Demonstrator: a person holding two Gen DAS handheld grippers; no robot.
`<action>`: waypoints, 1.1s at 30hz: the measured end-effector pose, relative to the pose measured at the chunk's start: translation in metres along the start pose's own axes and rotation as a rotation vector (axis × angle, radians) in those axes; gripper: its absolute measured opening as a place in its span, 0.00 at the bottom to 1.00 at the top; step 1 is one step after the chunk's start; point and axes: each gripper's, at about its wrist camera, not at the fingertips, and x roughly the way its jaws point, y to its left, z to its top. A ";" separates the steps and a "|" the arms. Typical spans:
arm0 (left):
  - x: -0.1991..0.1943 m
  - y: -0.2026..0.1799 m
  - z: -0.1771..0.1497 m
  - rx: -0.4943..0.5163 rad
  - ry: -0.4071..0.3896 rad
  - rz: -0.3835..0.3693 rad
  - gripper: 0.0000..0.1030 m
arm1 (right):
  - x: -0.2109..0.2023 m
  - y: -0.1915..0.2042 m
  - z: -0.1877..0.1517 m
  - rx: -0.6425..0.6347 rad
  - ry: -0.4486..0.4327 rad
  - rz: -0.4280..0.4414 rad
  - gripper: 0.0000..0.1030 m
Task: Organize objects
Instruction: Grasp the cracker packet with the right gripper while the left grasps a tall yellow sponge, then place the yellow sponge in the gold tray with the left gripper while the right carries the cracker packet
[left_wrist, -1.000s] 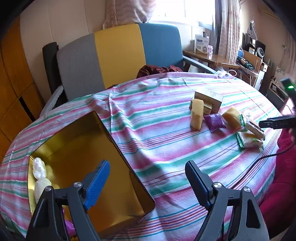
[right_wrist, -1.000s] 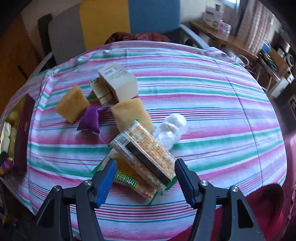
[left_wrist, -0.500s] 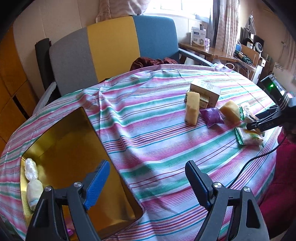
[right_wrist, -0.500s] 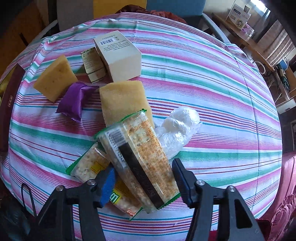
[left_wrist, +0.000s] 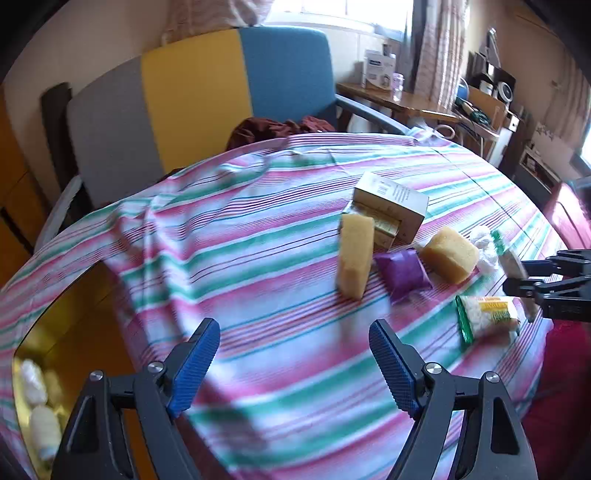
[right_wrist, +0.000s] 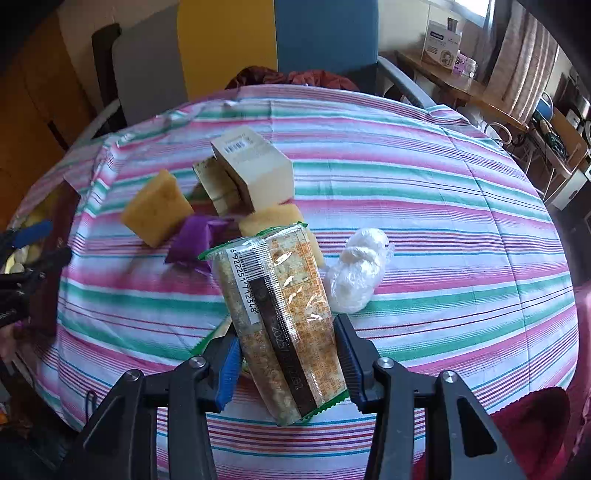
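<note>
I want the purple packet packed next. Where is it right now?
In the left wrist view the purple packet lies on the striped tablecloth right of centre, between the upright sponge and the flat-lying sponge, just in front of the cardboard box.

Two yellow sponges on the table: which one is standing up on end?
The sponge just left of the purple packet in the left wrist view, in front of the cardboard box. It stands tall on a narrow end; the other sponge, right of the packet, lies low.

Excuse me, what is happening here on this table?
A person is tidying snacks with two handheld grippers. The right gripper is closing its fingers on a cracker packet, lifted off the striped tablecloth. The left gripper is open and empty, near a gold tin that holds some wrapped items.
</note>
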 end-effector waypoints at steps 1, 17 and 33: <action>0.005 -0.003 0.003 0.005 0.002 -0.003 0.78 | -0.004 0.001 0.002 0.019 -0.020 0.020 0.46; 0.073 -0.033 0.048 0.032 0.054 -0.054 0.64 | 0.011 0.003 0.008 0.209 -0.076 0.287 0.46; 0.050 -0.015 0.026 -0.072 0.081 -0.129 0.28 | 0.024 -0.014 0.007 0.321 -0.076 0.327 0.46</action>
